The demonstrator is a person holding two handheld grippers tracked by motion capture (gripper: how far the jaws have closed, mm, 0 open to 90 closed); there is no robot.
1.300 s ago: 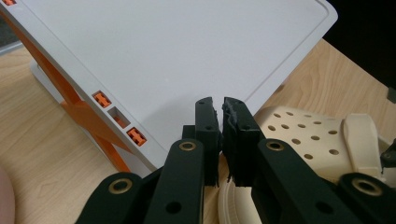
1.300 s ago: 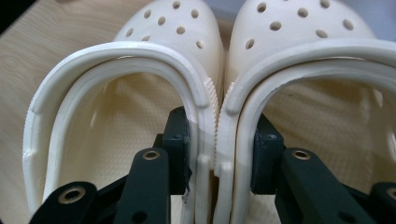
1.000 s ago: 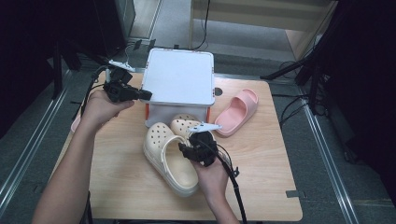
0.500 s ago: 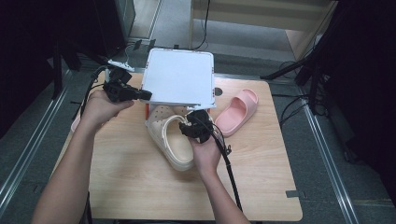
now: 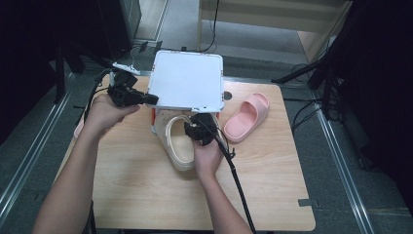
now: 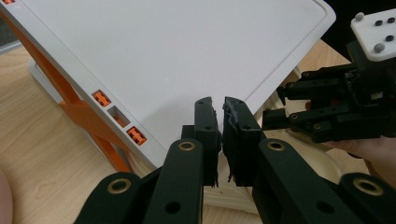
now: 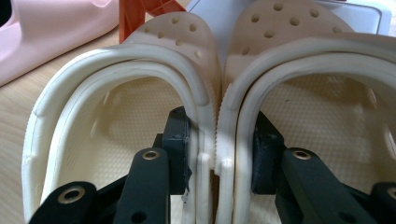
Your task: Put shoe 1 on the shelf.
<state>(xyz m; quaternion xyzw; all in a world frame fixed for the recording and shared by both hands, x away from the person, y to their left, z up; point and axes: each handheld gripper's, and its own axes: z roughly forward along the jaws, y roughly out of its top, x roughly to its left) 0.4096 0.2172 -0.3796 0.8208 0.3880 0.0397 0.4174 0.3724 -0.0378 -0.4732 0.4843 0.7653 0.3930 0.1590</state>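
Observation:
A pair of cream clogs point(image 5: 176, 142) lies pressed side by side at the table's middle, toes under the raised white lid point(image 5: 187, 80) of an orange-framed box point(image 5: 153, 116). My right gripper point(image 5: 197, 129) is shut on their touching inner walls point(image 7: 217, 140), one jaw inside the left clog point(image 7: 116, 93) and one inside the right clog point(image 7: 322, 70). My left gripper point(image 5: 150, 99) is shut on the near left corner of the lid point(image 6: 187, 56) and holds it tilted up; its jaws point(image 6: 220, 123) stand almost closed.
A pink slide point(image 5: 248, 116) lies on the wooden table point(image 5: 277, 185) right of the box, seen also as a pink slide point(image 7: 51, 28) at top left. Another pink shape point(image 5: 78, 129) peeks out beside the left forearm. Cables trail from both grippers.
My right gripper has carried the two clogs from the table's middle away from the person, so their toes now sit under the lid. The left gripper has kept still on the lid.

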